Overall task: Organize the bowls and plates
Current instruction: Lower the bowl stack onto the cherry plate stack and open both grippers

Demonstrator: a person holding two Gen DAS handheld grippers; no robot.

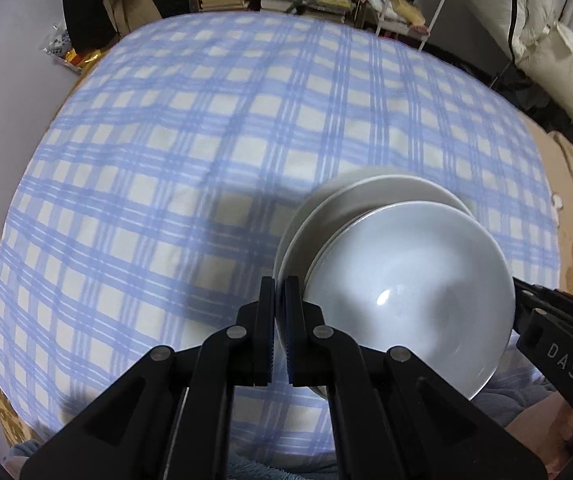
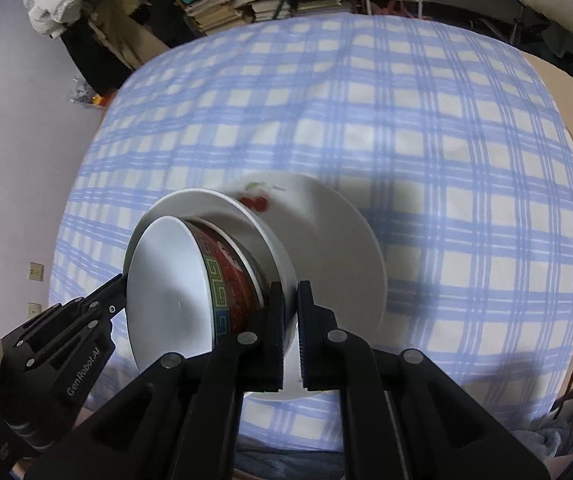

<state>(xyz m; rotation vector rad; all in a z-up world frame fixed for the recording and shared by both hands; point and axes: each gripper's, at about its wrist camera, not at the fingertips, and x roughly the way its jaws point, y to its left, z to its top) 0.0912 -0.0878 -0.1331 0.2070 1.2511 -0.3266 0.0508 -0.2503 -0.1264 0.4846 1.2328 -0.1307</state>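
Stacked white ceramic plates, the lowest painted with red cherries, carry a white bowl whose outside is red with a patterned band. The stack hangs tilted above the near edge of the blue-and-white checked tablecloth, apparently clear of it. Left gripper and right gripper are each clamped tight on opposite rims of the plates. It looks like a two-handed carry; next, level the stack and lower it evenly onto the cloth.

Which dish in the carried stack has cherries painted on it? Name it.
The large bottom plate, gripped at its rim by the right gripper. The smaller white plate and patterned bowl above show no cherries.
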